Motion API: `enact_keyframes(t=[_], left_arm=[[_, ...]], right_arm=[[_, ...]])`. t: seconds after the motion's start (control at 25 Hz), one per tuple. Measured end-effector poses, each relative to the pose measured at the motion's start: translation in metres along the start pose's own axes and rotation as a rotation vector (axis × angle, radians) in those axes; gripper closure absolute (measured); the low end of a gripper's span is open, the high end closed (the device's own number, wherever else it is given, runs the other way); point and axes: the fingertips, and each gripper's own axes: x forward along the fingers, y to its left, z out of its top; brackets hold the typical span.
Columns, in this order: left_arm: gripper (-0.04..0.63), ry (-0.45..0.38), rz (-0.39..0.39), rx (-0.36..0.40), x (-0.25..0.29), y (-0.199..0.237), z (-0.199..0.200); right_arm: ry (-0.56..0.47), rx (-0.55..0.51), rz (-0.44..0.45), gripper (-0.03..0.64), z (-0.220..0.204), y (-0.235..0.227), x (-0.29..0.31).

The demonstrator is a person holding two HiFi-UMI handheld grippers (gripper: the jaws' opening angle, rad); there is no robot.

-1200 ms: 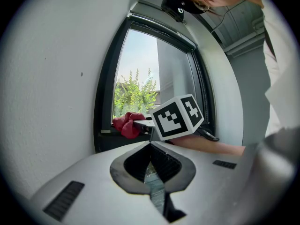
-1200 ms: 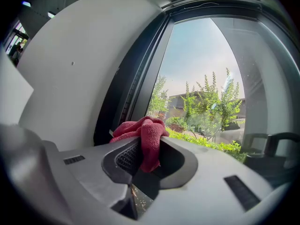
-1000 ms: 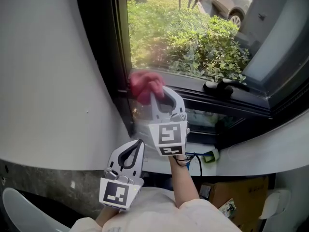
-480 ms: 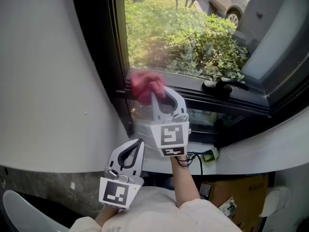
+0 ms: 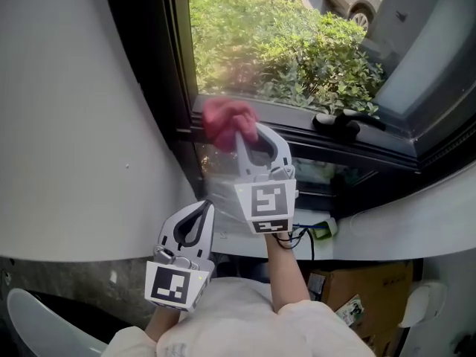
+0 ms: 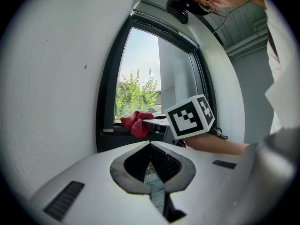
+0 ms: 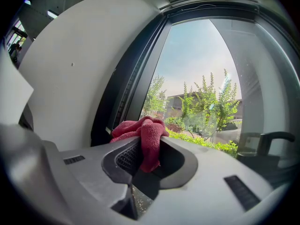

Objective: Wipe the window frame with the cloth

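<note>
At the window's lower left corner, the head view shows the right gripper [image 5: 239,134] gripping a crumpled red cloth [image 5: 229,119] at the black frame [image 5: 160,73], just over the bottom rail. The left gripper [image 5: 202,208] hangs lower, near the pale curved wall [image 5: 74,125], well apart from the cloth.

In the left gripper view the smooth white jaws meet at a point with nothing between them. Beyond them, the cloth sits bunched at the frame's bottom rail.

In the right gripper view the jaws' ribbed dark pads [image 7: 126,158] clench a hanging fold of the coarse-knit cloth, and the rest is heaped over the tips. A curved black handle [image 7: 269,139] shows at the right.
</note>
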Motion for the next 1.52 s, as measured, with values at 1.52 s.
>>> enact_keyframes(t=[1.52], left_arm=[[0.588, 0.014, 0.088, -0.044, 0.015, 0.015, 0.004]], right_arm=[[0.003, -0.011, 0.04, 0.531, -0.007, -0.016, -0.013]])
